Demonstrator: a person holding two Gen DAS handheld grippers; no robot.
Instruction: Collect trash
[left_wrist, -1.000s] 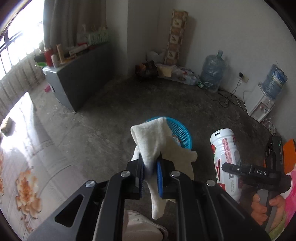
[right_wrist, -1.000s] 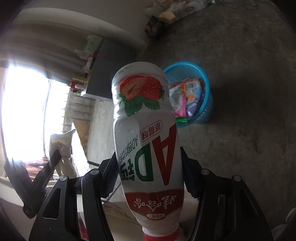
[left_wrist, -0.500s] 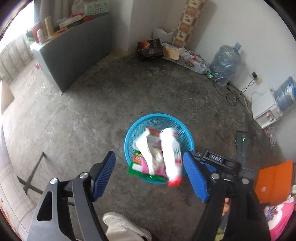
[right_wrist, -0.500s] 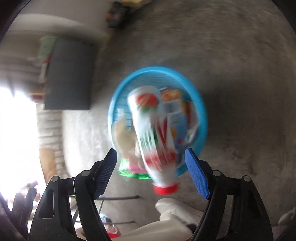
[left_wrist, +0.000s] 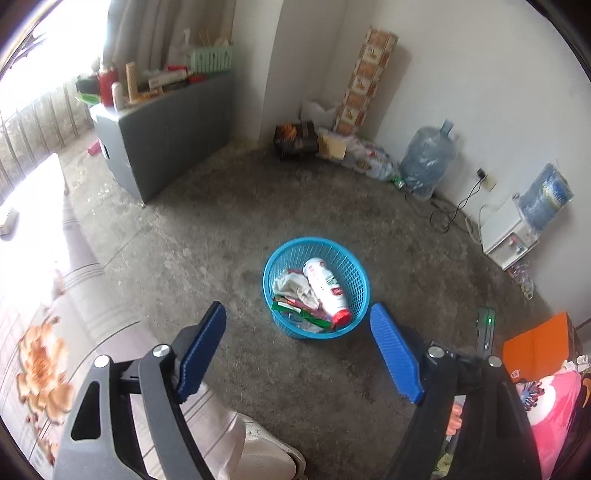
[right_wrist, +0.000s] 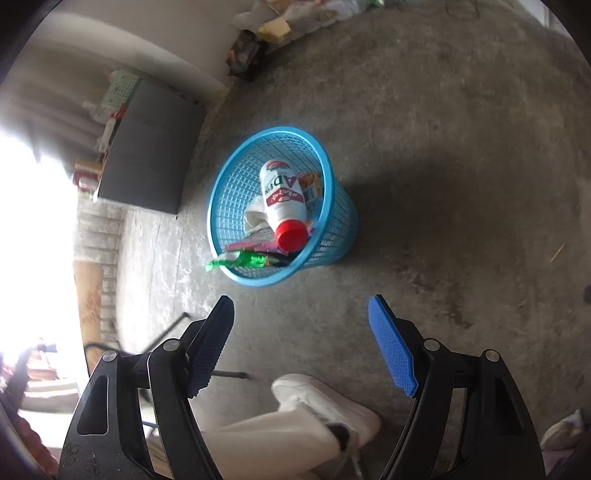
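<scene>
A blue mesh basket (left_wrist: 314, 240) (right_wrist: 271, 130) stands on the concrete floor. Inside it lie a white strawberry-drink bottle (left_wrist: 327, 288) (right_wrist: 282, 199) with a red cap, a crumpled white cloth (left_wrist: 293, 286) (right_wrist: 255, 214) and a green wrapper (left_wrist: 299, 312) (right_wrist: 240, 260) that hangs over the rim. My left gripper (left_wrist: 296, 305) hovers above and in front of the basket, its jaws opening with nothing between them. Over the same spot my right gripper (right_wrist: 301, 298) stands open and empty.
A grey cabinet (left_wrist: 166, 147) with clutter on top stands at the back left. Bags (left_wrist: 332, 144) and a water jug (left_wrist: 428, 162) line the far wall, a dispenser (left_wrist: 509, 236) to the right. A person's white shoe (left_wrist: 269, 443) (right_wrist: 325, 402) is below the grippers. A floral sofa (left_wrist: 44, 350) lies left.
The left gripper let go of the white cloth and the right let go of the bottle. Both dropped into the blue basket and now lie still. Both grippers now stand open.
</scene>
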